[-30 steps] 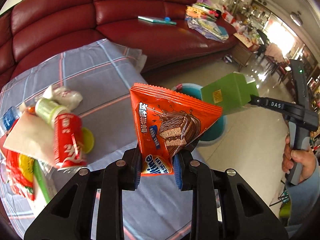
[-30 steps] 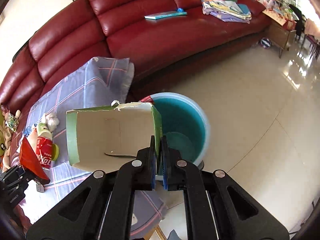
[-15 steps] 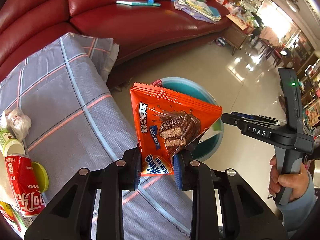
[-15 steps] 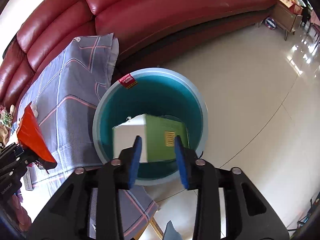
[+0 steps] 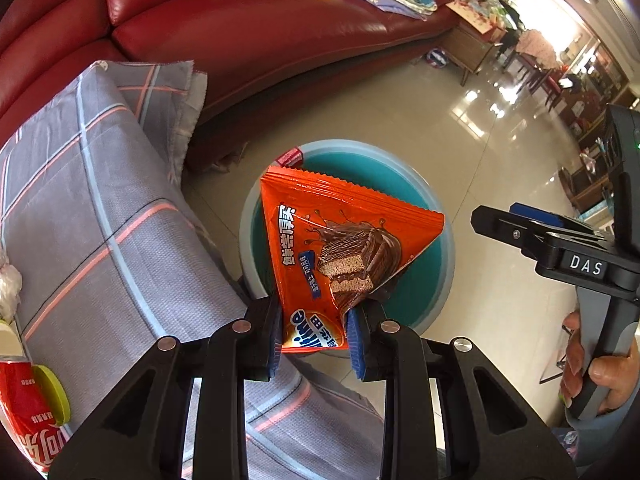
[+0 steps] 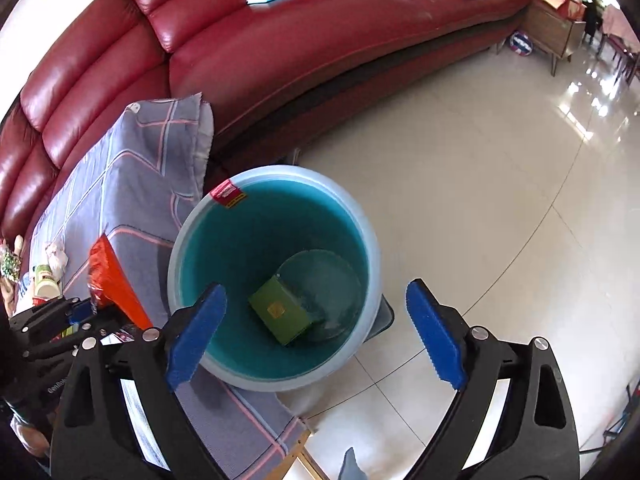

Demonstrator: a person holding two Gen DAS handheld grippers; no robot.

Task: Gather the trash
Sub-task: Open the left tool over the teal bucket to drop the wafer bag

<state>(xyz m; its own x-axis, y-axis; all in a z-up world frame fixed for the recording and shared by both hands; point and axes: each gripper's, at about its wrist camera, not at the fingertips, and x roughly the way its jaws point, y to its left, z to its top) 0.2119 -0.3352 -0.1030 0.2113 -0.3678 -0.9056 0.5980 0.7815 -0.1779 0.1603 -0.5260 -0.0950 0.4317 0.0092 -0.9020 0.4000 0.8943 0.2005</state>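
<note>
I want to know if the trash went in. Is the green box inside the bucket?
Yes, inside. The green box lies on the bottom of the blue bucket, below the open right gripper.

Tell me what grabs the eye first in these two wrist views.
The bright orange snack wrapper, pinched in the left gripper and hanging just above the teal bucket on the floor beside the cloth-covered table. Next, the green box lying at the bucket's bottom, framed by the wide-open right gripper. Behind it all runs the glossy red sofa.
</note>
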